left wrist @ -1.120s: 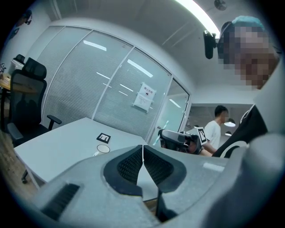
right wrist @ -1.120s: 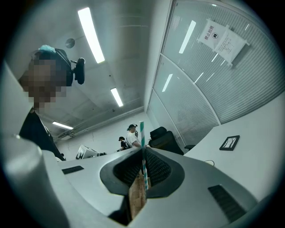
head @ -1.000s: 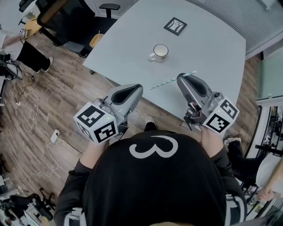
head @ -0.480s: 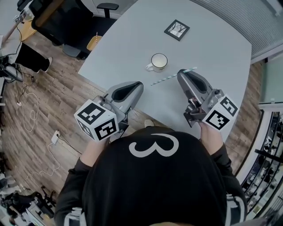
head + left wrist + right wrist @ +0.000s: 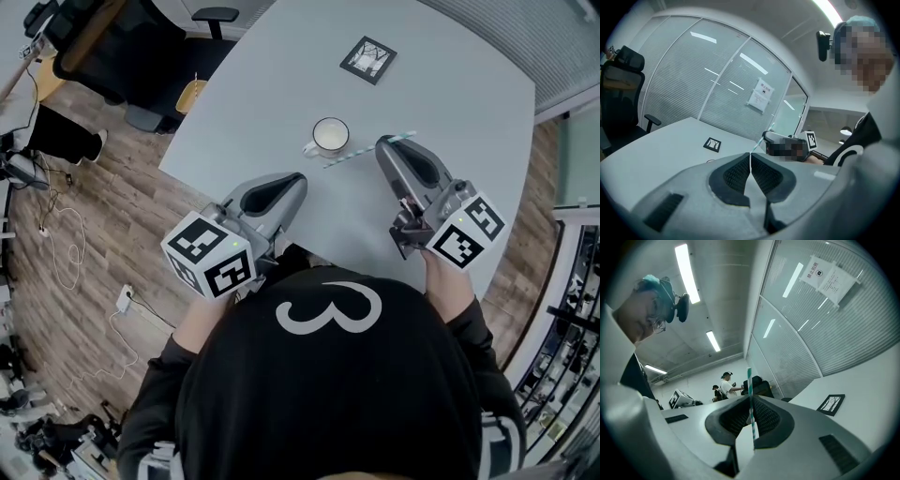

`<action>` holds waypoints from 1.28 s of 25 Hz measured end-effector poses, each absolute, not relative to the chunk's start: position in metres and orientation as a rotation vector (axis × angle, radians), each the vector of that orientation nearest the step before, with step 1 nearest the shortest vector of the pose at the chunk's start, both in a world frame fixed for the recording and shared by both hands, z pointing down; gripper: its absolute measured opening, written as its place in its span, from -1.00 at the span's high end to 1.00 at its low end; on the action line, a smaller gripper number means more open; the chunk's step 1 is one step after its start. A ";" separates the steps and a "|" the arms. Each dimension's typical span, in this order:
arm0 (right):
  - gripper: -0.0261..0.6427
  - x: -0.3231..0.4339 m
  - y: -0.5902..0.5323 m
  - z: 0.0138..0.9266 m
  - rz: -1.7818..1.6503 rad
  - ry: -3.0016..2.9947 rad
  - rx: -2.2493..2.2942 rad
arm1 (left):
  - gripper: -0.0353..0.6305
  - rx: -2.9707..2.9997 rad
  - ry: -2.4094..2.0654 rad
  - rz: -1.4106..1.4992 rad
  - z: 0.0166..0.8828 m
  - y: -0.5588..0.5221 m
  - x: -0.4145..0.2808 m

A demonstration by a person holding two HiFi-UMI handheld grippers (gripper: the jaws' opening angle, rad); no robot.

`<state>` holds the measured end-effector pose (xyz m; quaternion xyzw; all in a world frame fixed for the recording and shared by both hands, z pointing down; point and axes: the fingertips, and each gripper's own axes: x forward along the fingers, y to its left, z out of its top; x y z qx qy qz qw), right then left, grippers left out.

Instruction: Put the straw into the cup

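Head view, upper centre: my right gripper [image 5: 386, 145] clamps the striped straw [image 5: 352, 157], its tip beside the cup [image 5: 330, 136]. My left gripper [image 5: 292, 180] has its jaws together, empty. I judge the long straw could swivel and knock the cup.

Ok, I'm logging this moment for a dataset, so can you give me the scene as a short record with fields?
left gripper: jaws shut, nothing between them
right gripper: jaws shut on straw
cup: upright on table, no straw in it
straw end: near the cup's rim, outside it
task state: straw held, not yet in cup
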<state>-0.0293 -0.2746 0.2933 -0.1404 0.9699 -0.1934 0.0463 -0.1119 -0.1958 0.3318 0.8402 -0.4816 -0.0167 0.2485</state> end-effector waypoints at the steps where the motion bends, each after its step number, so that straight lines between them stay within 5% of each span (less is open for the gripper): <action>1: 0.83 -0.030 -0.277 0.294 -0.591 2.958 -0.443 | 0.82 2.291 -1.306 -0.043 0.332 -0.198 -0.114; 32: 0.83 -0.066 -0.351 0.363 -0.630 2.860 -0.975 | 0.82 2.363 -0.913 0.115 0.386 -0.291 -0.170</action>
